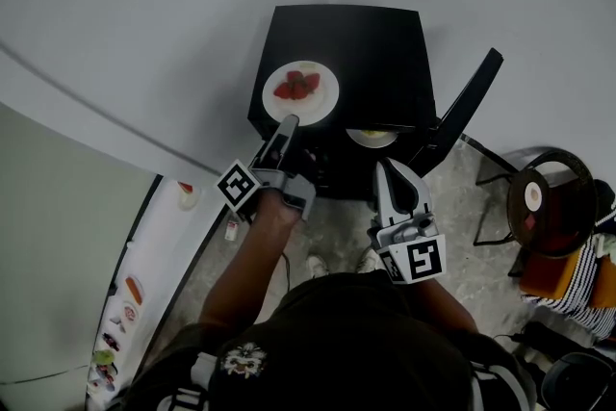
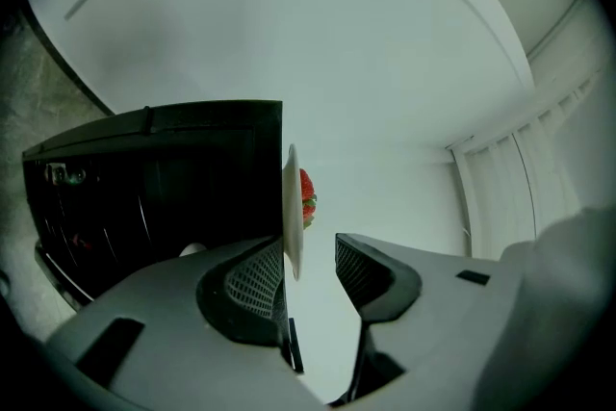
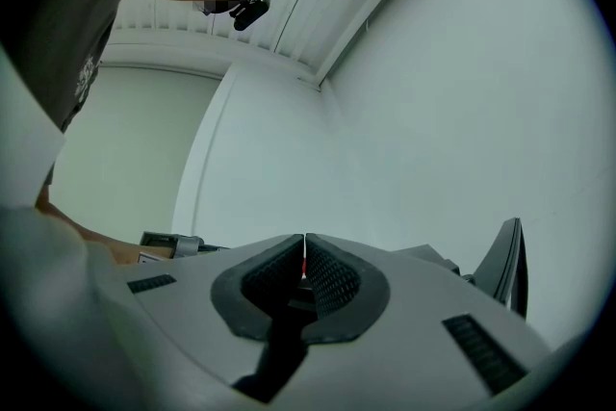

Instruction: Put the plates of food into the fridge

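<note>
2 plates at the small black fridge [image 1: 380, 53].
The round white plate [image 1: 325, 101] of red strawberries [image 1: 296, 88] sits on its top, rim between the left gripper's [image 1: 287, 125] parted jaws. The right gripper [image 1: 386, 166], jaws together, points at a 2nd white plate [image 1: 372, 139] under the top's front edge.

A white plate [image 1: 326, 97] of strawberries [image 1: 296, 87] is seen on top of the black desk [image 1: 380, 53], toward its front left. The left gripper [image 1: 289, 121] is reached in from in front of the desk, its jaws at the plate's near rim. The right gripper [image 1: 384, 165] is held at the desk's front edge, just beside a second plate [image 1: 372, 138].
</note>
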A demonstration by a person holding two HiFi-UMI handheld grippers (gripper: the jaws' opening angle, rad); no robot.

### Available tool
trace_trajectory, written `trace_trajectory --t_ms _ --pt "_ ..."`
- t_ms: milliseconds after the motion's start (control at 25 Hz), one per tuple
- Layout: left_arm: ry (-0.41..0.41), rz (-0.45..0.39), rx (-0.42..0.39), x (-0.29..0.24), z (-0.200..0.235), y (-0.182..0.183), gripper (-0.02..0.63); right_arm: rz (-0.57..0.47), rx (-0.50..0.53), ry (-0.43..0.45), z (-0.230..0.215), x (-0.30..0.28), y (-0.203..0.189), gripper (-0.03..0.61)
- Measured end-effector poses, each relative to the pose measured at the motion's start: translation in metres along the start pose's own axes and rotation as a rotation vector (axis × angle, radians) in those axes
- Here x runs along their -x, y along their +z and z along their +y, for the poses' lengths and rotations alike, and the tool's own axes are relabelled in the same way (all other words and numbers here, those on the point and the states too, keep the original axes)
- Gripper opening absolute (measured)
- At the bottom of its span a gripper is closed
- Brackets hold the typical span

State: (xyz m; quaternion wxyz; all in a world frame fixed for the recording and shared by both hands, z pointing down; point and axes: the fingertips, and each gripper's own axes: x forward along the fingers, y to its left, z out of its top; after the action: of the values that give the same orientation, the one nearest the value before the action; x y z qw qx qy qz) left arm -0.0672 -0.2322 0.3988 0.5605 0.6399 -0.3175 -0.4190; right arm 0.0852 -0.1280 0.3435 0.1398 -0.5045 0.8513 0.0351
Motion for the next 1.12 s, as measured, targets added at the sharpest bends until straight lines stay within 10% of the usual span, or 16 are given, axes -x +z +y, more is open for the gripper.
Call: trace_trajectory --t_ms 1120 --pt "0.1 -0.032 0.007 -0.003 0.018 0.003 0.038 0.042 -0.013 0.021 -0.007 0.006 -0.017 0.026"
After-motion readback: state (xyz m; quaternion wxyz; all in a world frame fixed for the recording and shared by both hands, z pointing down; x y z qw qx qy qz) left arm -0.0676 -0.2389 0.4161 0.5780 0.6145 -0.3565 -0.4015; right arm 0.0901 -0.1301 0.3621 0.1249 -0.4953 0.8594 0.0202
